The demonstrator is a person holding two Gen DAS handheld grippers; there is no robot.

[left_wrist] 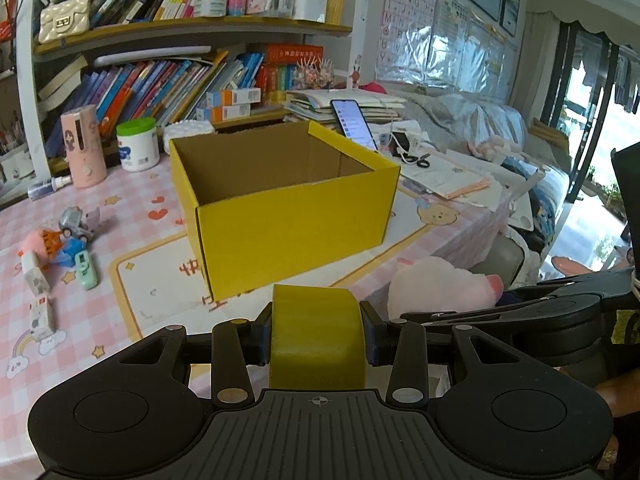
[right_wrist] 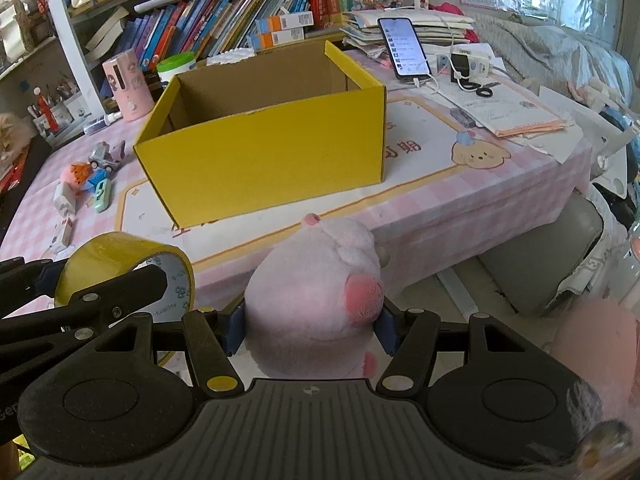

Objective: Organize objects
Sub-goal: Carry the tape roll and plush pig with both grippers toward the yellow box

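An open yellow cardboard box (left_wrist: 296,224) stands on the pink checked table; it also shows in the right wrist view (right_wrist: 272,160), and what I can see of its inside is bare. My left gripper (left_wrist: 318,334) is shut on a roll of yellow tape (left_wrist: 318,340), held near the table's front edge, before the box. The tape also shows in the right wrist view (right_wrist: 120,264). My right gripper (right_wrist: 312,328) is shut on a pink plush toy (right_wrist: 316,296), right of the tape. The plush also shows in the left wrist view (left_wrist: 440,286).
Small toys (left_wrist: 60,248) and erasers lie on the table left of the box. A pink cylinder (left_wrist: 84,146) and a white jar (left_wrist: 138,144) stand behind them. A phone (right_wrist: 404,46), scissors (right_wrist: 482,89) and papers lie at the back right. Bookshelves stand behind.
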